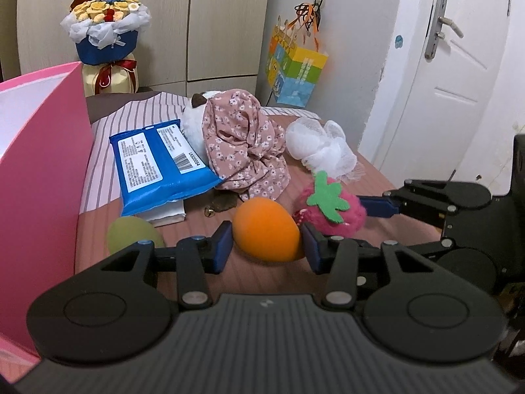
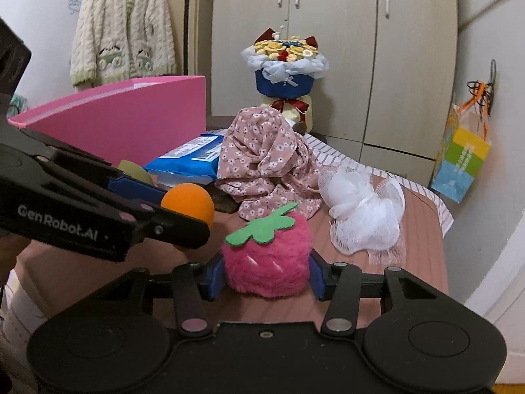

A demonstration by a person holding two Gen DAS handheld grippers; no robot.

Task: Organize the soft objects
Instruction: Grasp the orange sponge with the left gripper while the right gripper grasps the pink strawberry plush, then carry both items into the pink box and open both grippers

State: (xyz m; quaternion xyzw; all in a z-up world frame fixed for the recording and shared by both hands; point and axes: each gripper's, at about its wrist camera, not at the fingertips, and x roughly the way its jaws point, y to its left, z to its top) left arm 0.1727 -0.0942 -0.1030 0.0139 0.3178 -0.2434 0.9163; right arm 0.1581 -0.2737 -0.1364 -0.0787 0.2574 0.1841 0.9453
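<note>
My left gripper (image 1: 267, 246) is shut on an orange sponge egg (image 1: 267, 234), its blue pads pressing both sides. My right gripper (image 2: 265, 277) is shut on a fluffy pink strawberry toy (image 2: 267, 259) with a green felt leaf; the toy also shows in the left wrist view (image 1: 331, 210). A green sponge egg (image 1: 133, 234) lies left of the orange one. Behind lie a blue wipes pack (image 1: 157, 167), a floral pink cloth (image 1: 246, 151) over a white plush (image 1: 193, 121), and a white mesh pouf (image 1: 320, 147). The pink box (image 1: 39, 164) stands at the left.
The things lie on a brown-covered table (image 2: 423, 246) with a striped cloth at the back. A flower bouquet (image 2: 285, 65) stands by the wardrobe. A colourful gift bag (image 1: 295, 69) hangs on the wall. A white door (image 1: 459, 65) is at the right.
</note>
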